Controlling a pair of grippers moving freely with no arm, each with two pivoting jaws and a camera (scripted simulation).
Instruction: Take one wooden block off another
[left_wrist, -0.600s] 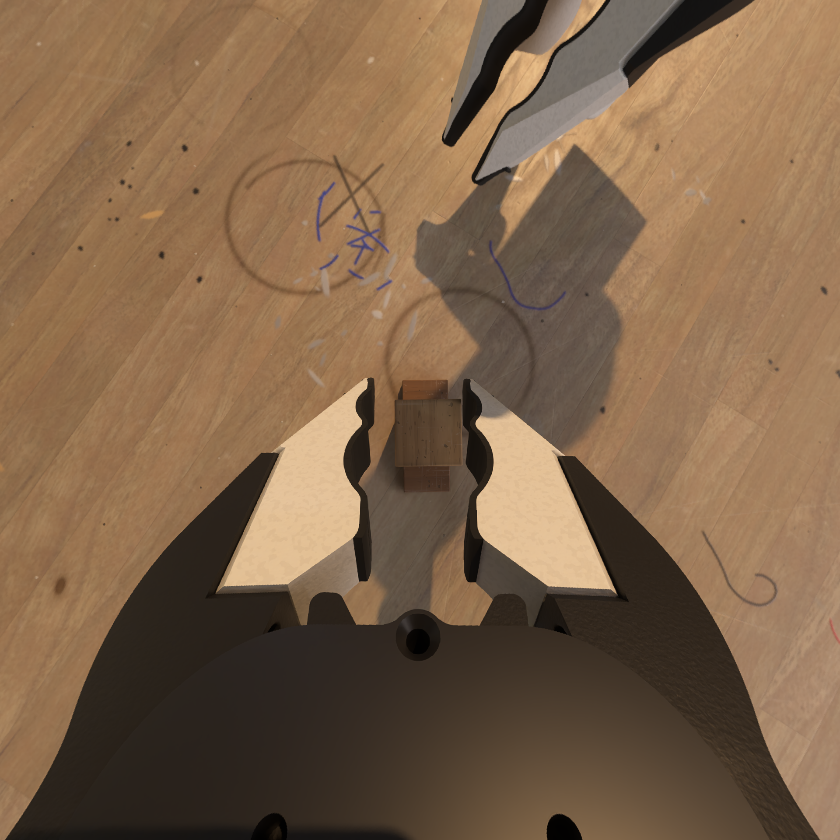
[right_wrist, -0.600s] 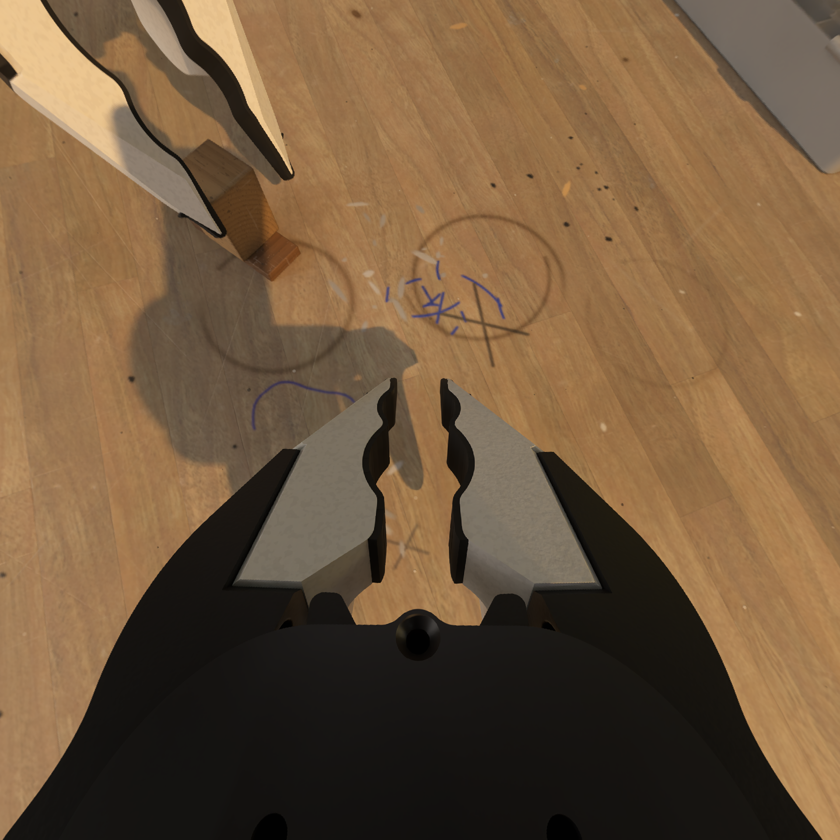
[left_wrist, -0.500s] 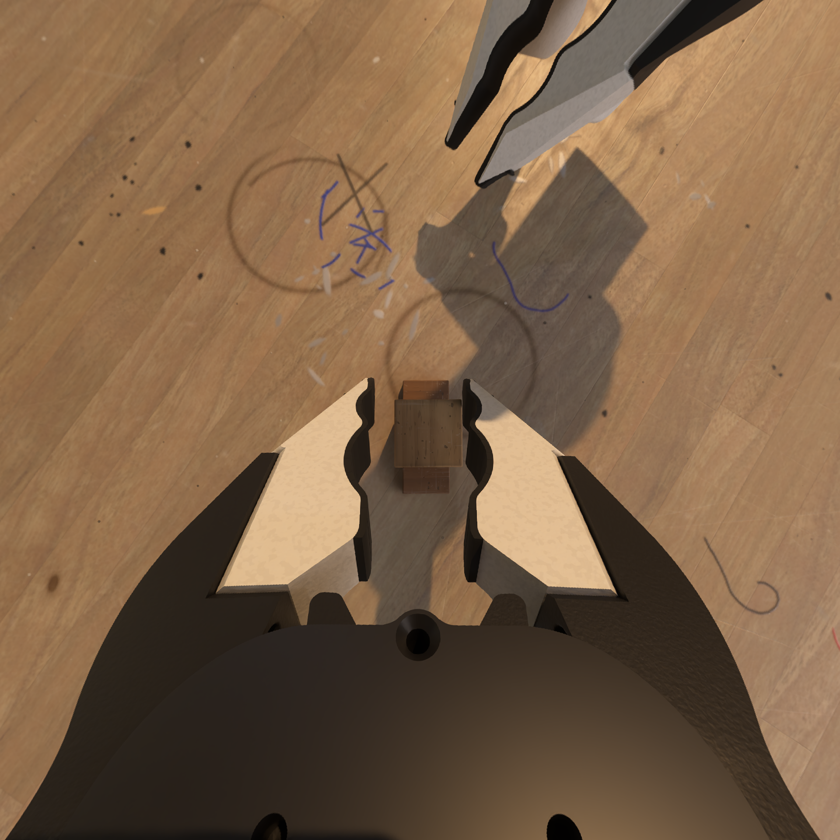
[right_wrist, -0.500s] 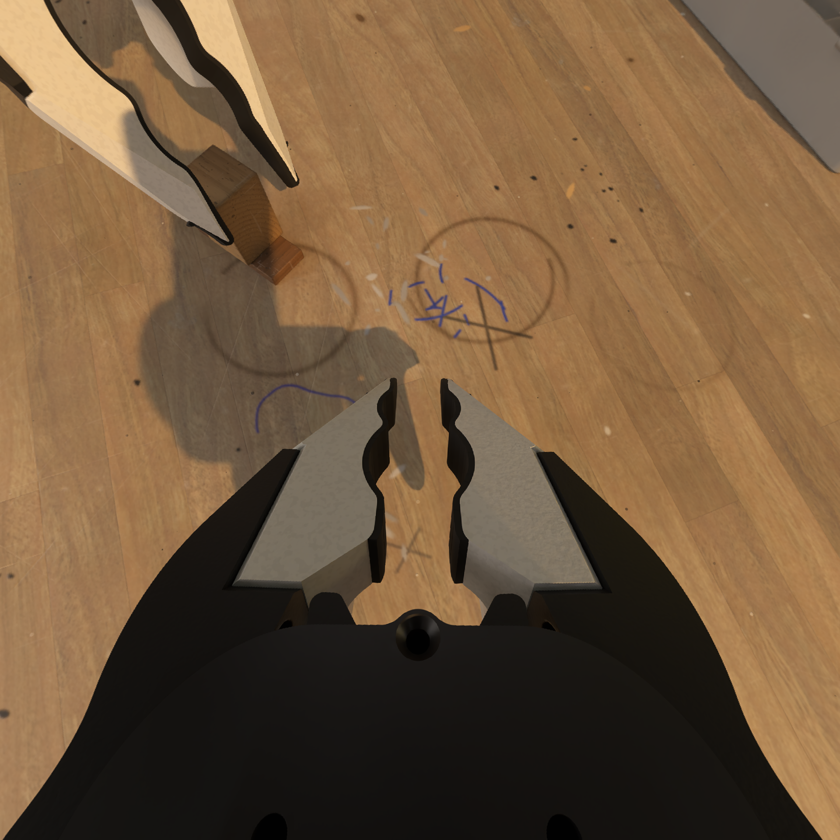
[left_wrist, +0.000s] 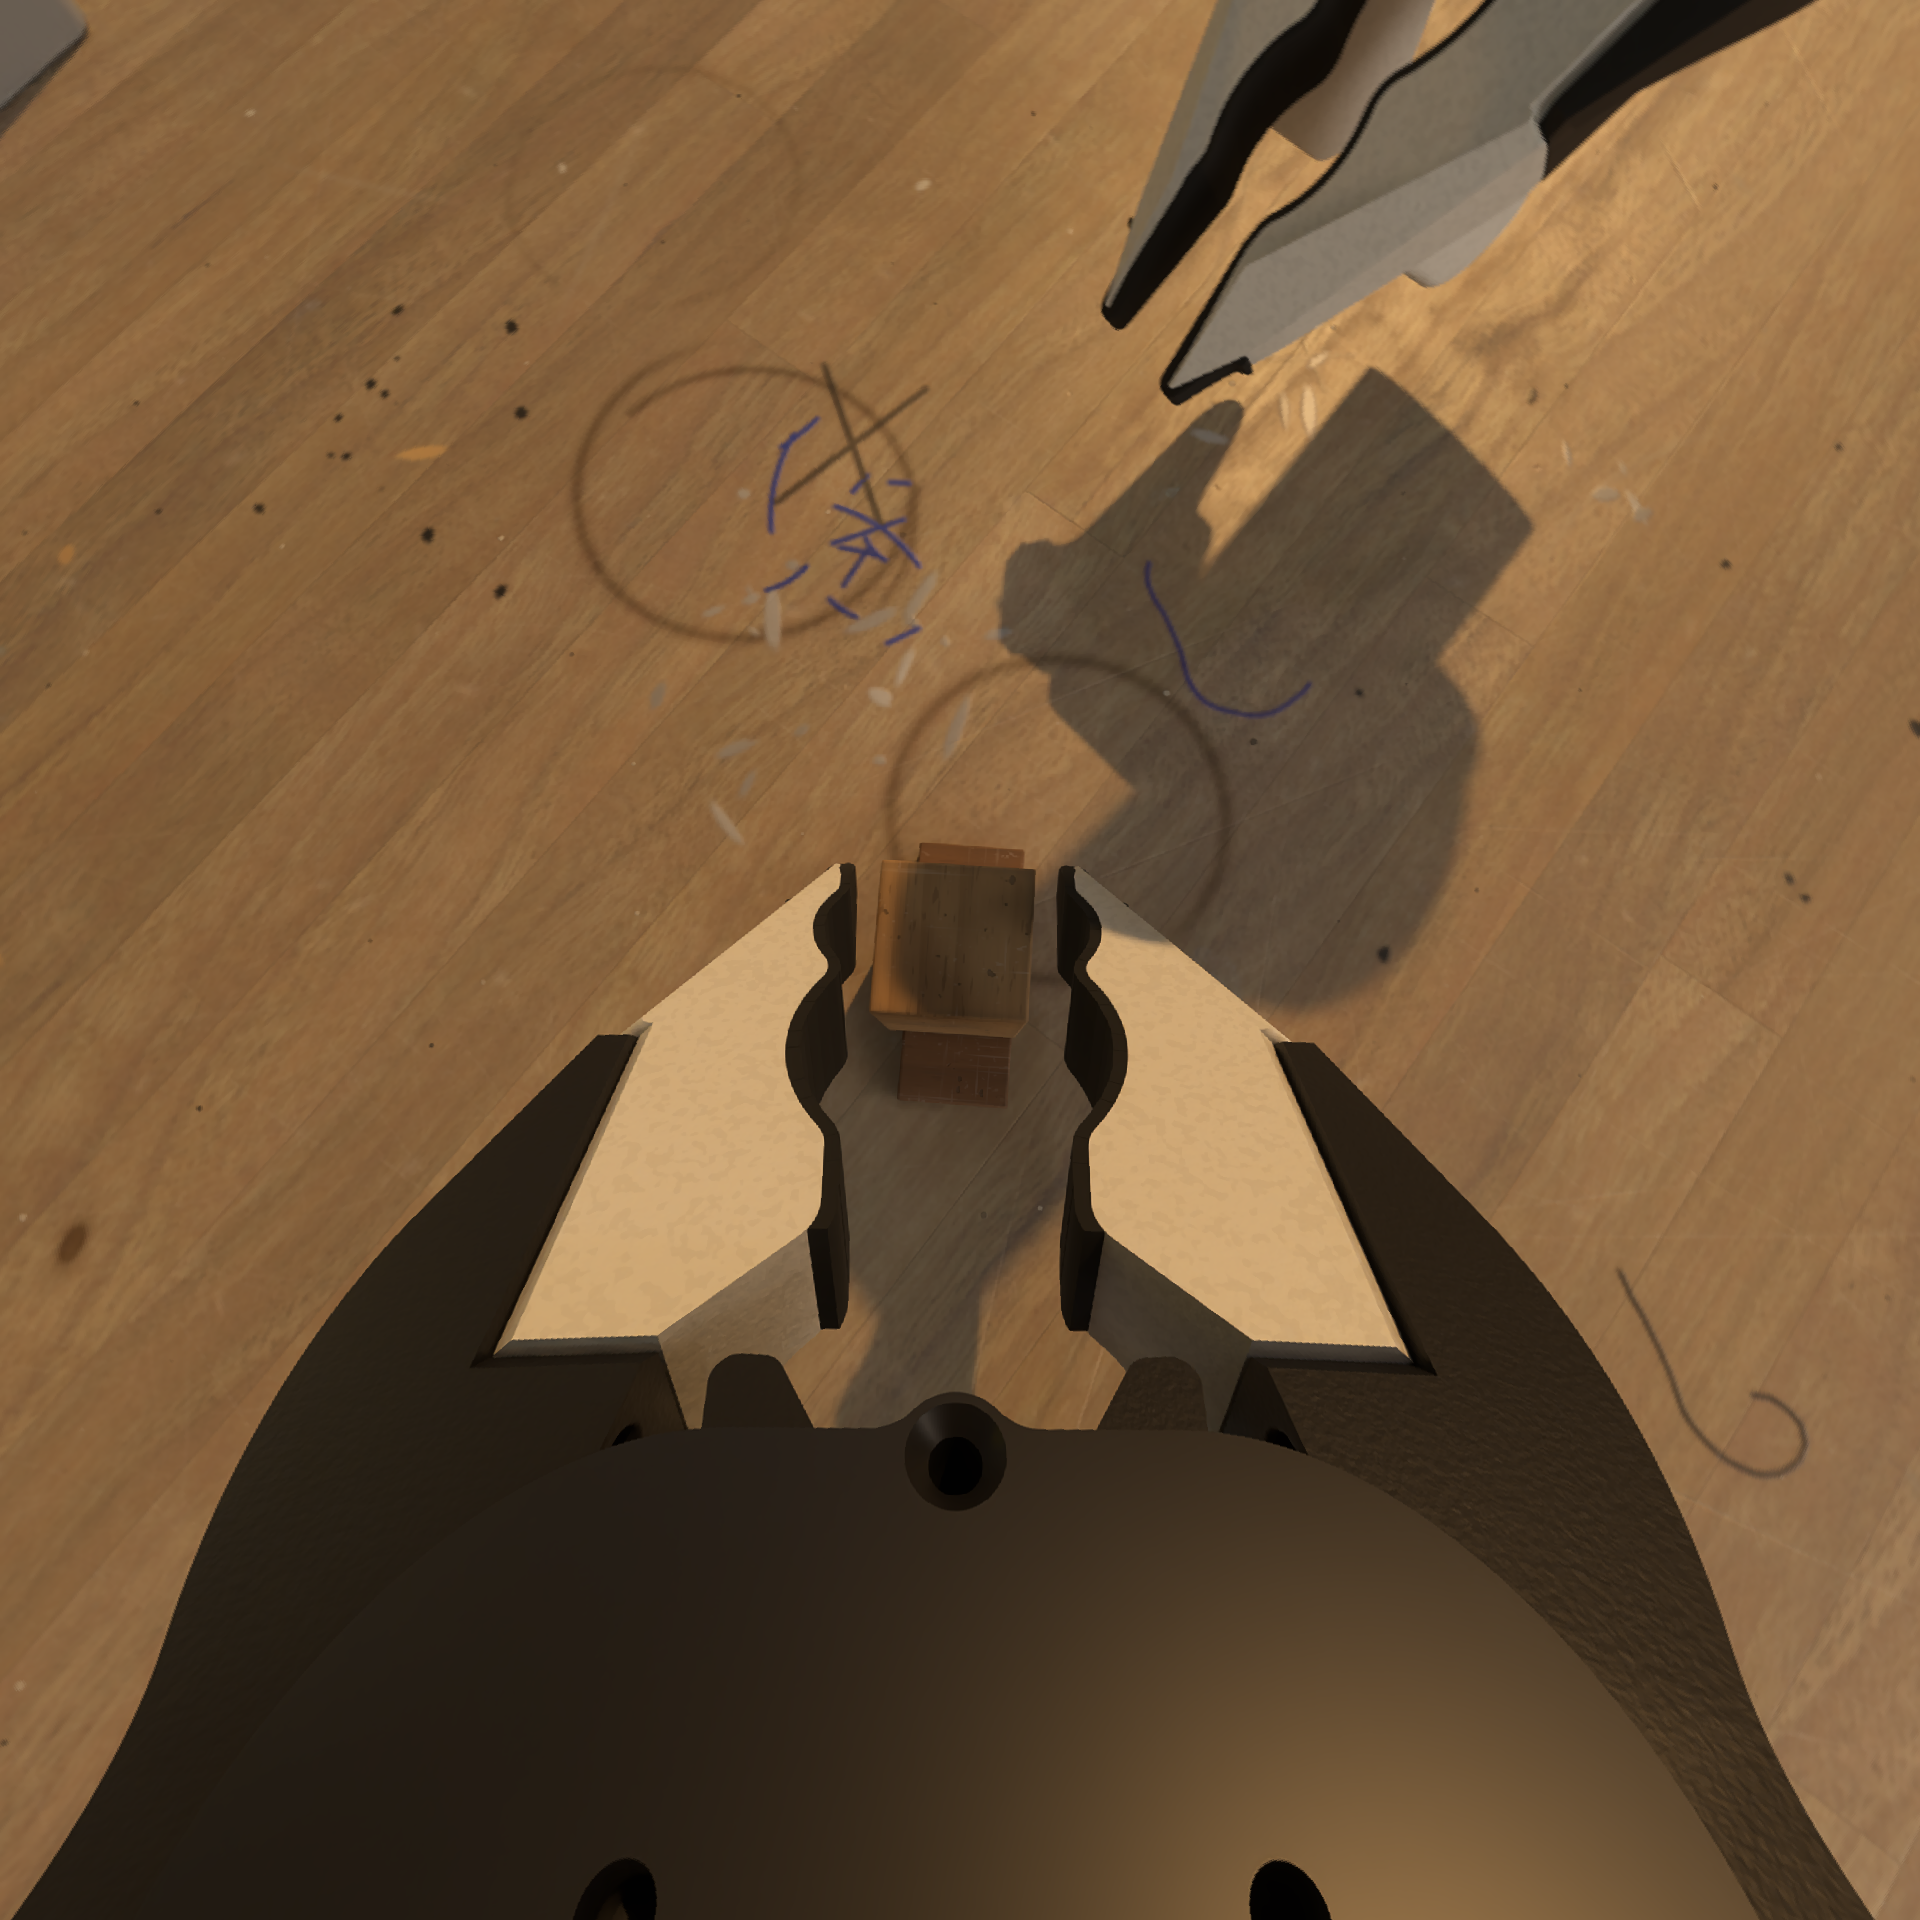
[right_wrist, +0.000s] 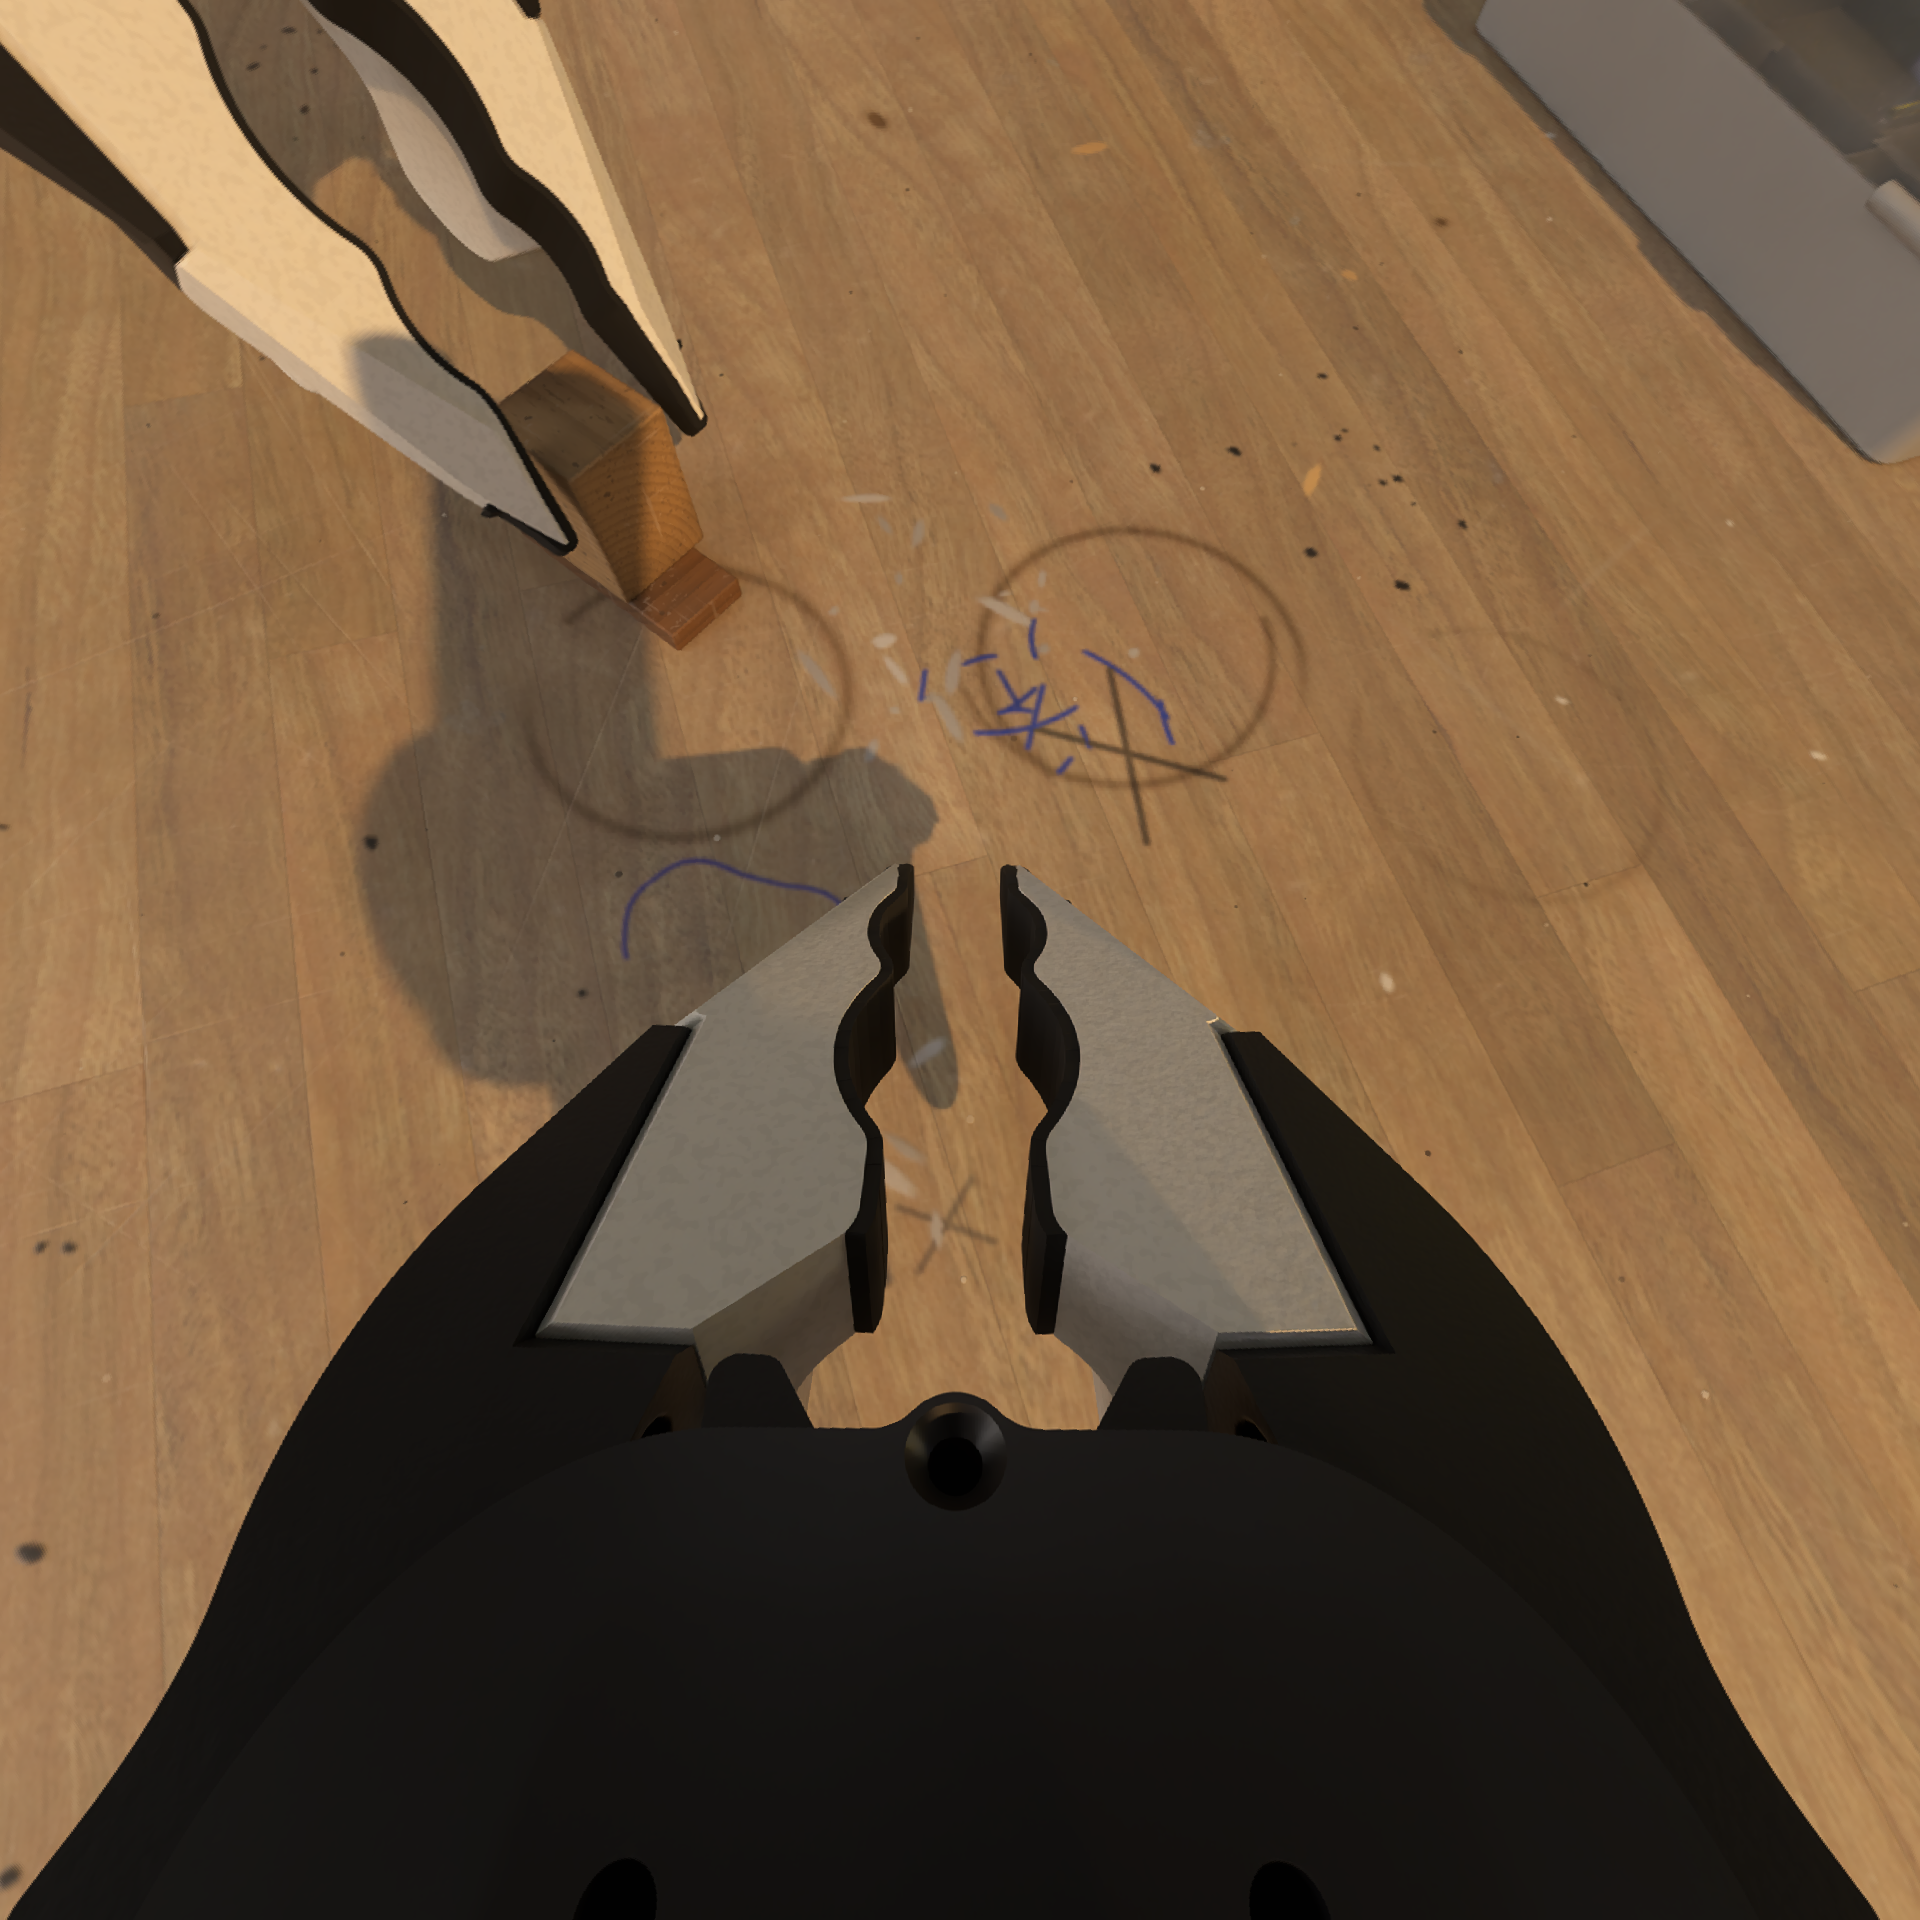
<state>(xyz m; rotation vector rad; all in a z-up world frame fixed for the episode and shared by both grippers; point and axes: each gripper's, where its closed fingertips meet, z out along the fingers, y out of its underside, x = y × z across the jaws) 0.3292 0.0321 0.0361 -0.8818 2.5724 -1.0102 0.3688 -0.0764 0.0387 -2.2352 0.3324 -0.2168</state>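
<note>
A light wooden block (left_wrist: 951, 951) stands on a smaller reddish-brown block (left_wrist: 954, 1070) on the wooden table. My left gripper (left_wrist: 956, 878) is open and straddles the light block, with a thin gap on each side. In the right wrist view the left gripper (right_wrist: 623, 483) comes down over the light block (right_wrist: 634, 499), and the reddish block (right_wrist: 691, 608) pokes out below. My right gripper (right_wrist: 956, 878) is narrowly open and empty above the table, apart from the blocks. It also shows in the left wrist view (left_wrist: 1148, 353), at the far right.
A grey flat object (right_wrist: 1714, 208) lies at the table's far right, and a grey corner (left_wrist: 26, 47) shows at the far left. Pencil circles (right_wrist: 1132, 655) and blue pen marks (left_wrist: 847, 530) mark the tabletop between the grippers.
Both views have shifted slightly. The left gripper and blocks sit a little more to the right in the right wrist view. Neither gripper's finger gap has changed, and the blocks stay stacked.
</note>
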